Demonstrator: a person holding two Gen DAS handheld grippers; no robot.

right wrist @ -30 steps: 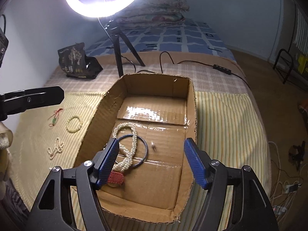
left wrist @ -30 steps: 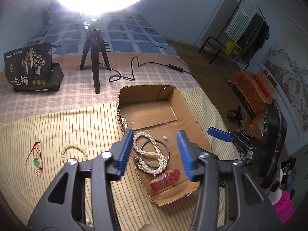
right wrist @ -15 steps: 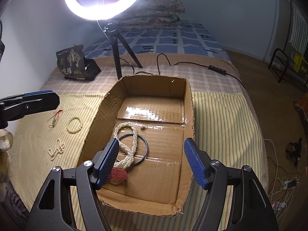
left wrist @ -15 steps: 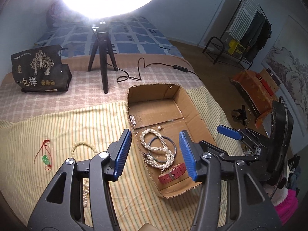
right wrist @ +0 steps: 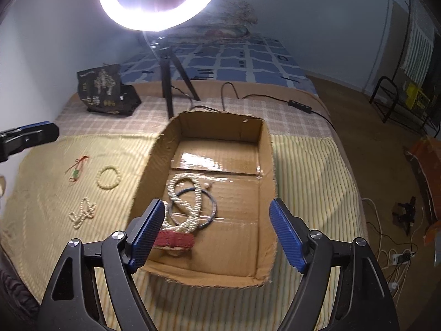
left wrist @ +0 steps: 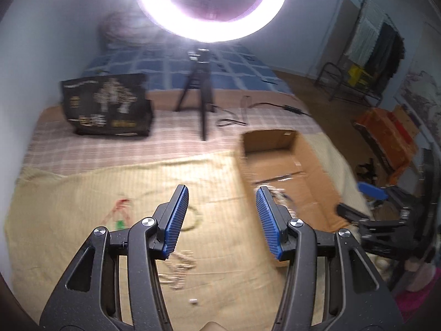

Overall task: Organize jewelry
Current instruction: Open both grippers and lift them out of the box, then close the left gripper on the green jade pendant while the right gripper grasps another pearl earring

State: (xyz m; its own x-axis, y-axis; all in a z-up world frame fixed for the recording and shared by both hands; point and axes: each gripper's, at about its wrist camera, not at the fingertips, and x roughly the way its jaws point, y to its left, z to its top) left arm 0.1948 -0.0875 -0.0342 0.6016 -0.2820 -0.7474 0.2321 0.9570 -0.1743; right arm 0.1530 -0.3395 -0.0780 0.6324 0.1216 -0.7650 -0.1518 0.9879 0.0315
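Observation:
An open cardboard box (right wrist: 268, 149) lies on the striped cloth and holds a pearl necklace (right wrist: 183, 193), a dark bangle (right wrist: 212, 209) and a red strap (right wrist: 173, 240). Left of it on the cloth lie a bead bracelet (right wrist: 108, 177), a small pearl strand (right wrist: 82, 212) and a red cord with a green pendant (right wrist: 75, 169). My right gripper (right wrist: 217, 231) is open and empty above the box's near end. My left gripper (left wrist: 222, 220) is open and empty above the cloth left of the box (left wrist: 278, 149), over the blurred bracelet (left wrist: 193, 220) and pearl strand (left wrist: 177, 271).
A ring light on a tripod (right wrist: 168, 93) stands behind the box, with a black printed bag (right wrist: 103, 89) to its left and a cable with a switch (right wrist: 300, 103) to its right. The bed's edge drops to the floor on the right.
My left gripper has swung left, away from the box and over the loose jewelry on the cloth; its view is motion-blurred. My right gripper has pulled back slightly and stays open.

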